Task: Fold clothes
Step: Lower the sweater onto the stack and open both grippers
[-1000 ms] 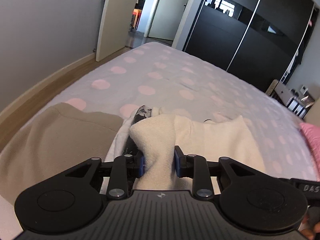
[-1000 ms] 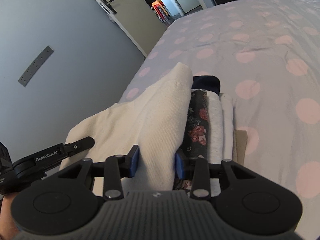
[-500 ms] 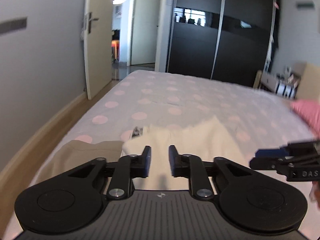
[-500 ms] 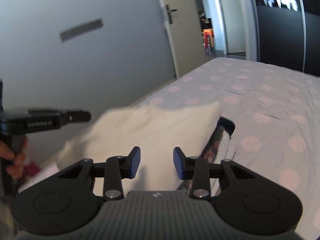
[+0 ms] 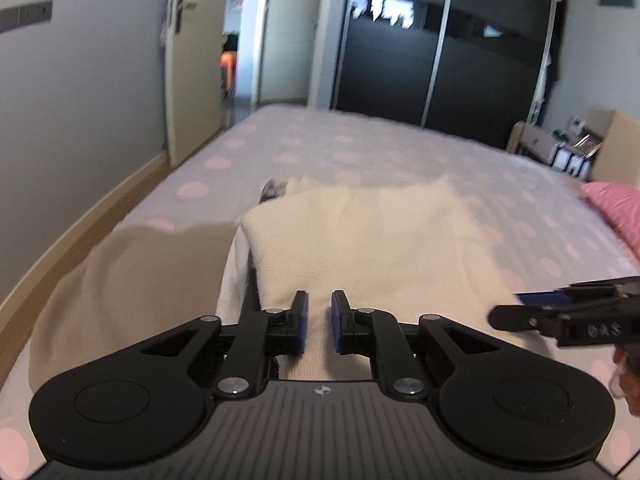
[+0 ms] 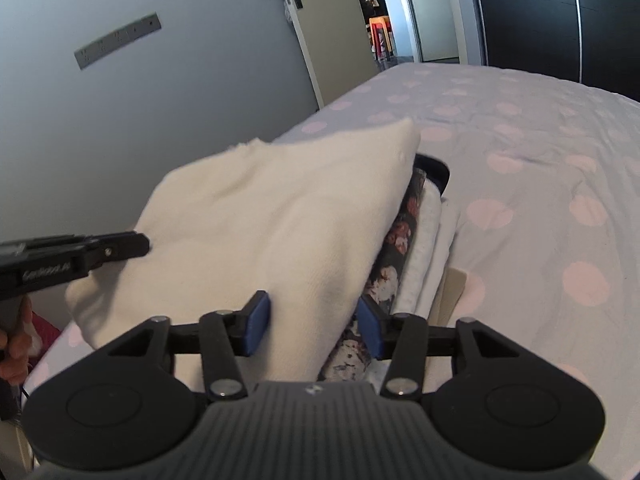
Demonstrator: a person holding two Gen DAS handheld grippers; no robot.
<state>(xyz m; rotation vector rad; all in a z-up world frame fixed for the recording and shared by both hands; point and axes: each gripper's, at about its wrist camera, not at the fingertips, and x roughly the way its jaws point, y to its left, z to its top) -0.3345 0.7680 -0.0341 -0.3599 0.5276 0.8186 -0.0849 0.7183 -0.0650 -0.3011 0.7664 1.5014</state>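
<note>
A folded cream garment (image 5: 372, 240) (image 6: 272, 216) lies on top of a stack of folded clothes on the polka-dot bed (image 5: 360, 148). Under it show a dark floral piece (image 6: 394, 248) and white pieces (image 6: 432, 236). My left gripper (image 5: 320, 314) hovers at the garment's near edge. Its jaws are closing to a narrow gap and pinch no cloth. My right gripper (image 6: 314, 324) sits at the stack's near right corner. Its jaws are opening, the cream corner lies loose between them, and the pads do not press on it.
A beige garment (image 5: 132, 280) lies left of the stack, and a pink one (image 5: 616, 204) at the bed's right edge. A grey wall (image 6: 160, 100) and an open door run along the left. A black wardrobe (image 5: 440, 60) stands beyond the bed.
Both grippers have let go of the cream garment and drawn back. It has settled flat on the stack. The left jaws have narrowed and the right jaws have widened. Both views have rolled level.
</note>
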